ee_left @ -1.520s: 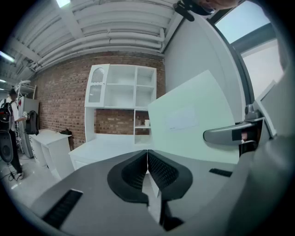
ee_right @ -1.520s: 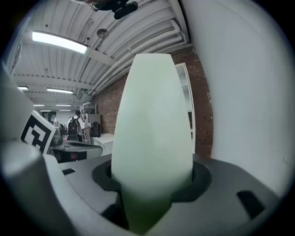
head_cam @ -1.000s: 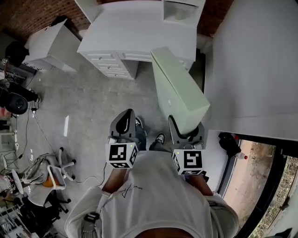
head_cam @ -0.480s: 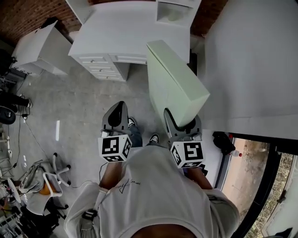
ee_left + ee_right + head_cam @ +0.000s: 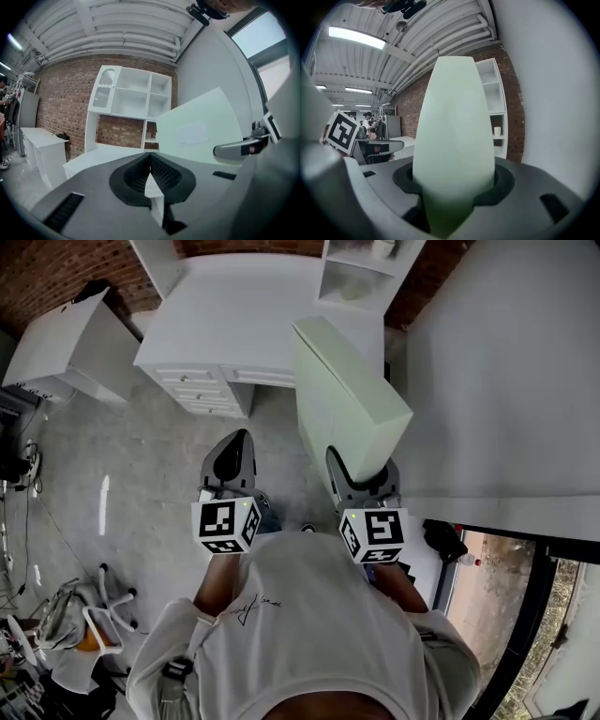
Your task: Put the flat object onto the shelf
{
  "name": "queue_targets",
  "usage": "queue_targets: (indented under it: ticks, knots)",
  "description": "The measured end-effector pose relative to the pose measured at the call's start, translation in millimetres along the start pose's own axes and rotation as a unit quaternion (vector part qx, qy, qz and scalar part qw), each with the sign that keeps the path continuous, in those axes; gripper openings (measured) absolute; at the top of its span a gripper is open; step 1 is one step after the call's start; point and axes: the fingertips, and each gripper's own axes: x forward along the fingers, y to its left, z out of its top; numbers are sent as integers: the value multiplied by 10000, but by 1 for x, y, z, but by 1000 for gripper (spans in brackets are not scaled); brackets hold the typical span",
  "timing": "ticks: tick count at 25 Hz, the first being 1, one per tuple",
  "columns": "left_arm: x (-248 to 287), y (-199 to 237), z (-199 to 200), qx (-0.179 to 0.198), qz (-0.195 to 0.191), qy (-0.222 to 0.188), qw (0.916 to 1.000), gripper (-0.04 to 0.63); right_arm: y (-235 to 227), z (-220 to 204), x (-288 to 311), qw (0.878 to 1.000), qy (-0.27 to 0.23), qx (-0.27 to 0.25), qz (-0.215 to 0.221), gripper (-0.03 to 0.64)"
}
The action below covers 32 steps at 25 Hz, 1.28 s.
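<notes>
The flat object is a pale green flat box [image 5: 342, 399], held on edge and pointing toward the white shelf unit [image 5: 361, 268] on the desk. My right gripper [image 5: 361, 486] is shut on its near end. In the right gripper view the box [image 5: 454, 140] fills the gap between the jaws, which have widened slightly in the last second with the box still between them. My left gripper [image 5: 234, 460] hangs beside it on the left, shut on nothing. Its pads [image 5: 157, 171] meet at the front. The box [image 5: 201, 131] and the shelf unit [image 5: 136, 98] appear in the left gripper view.
A white desk with drawers [image 5: 253, 315] stands ahead under the shelf unit. A white cabinet [image 5: 66, 343] is at the left and a large white panel [image 5: 506, 371] at the right. A dark bag [image 5: 441, 538] lies by the panel. Chairs [image 5: 84, 615] stand at lower left.
Both grippers and the green box have moved forward toward the desk. The desk and shelf unit now sit lower and nearer in the head view.
</notes>
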Motion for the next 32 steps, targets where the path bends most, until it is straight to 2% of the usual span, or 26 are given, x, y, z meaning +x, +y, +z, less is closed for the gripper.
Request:
queue_targets:
  ticks: [8, 20, 26, 32]
  knots:
    - [23, 48, 23, -19, -140, -229, 9996, 14, 27, 21, 59, 9999, -74, -118, -82, 270]
    - [34, 128, 28, -209, -285, -251, 9991, 13, 74, 44, 107, 9991, -192, -195, -309, 270]
    - [45, 145, 20, -320, -369, -111, 9987, 13, 78, 55, 125, 9985, -238, -256, -417, 268]
    - [82, 156, 17, -329, -332, 0, 9989, 12, 61, 61, 158, 9986, -248, -167, -432, 265]
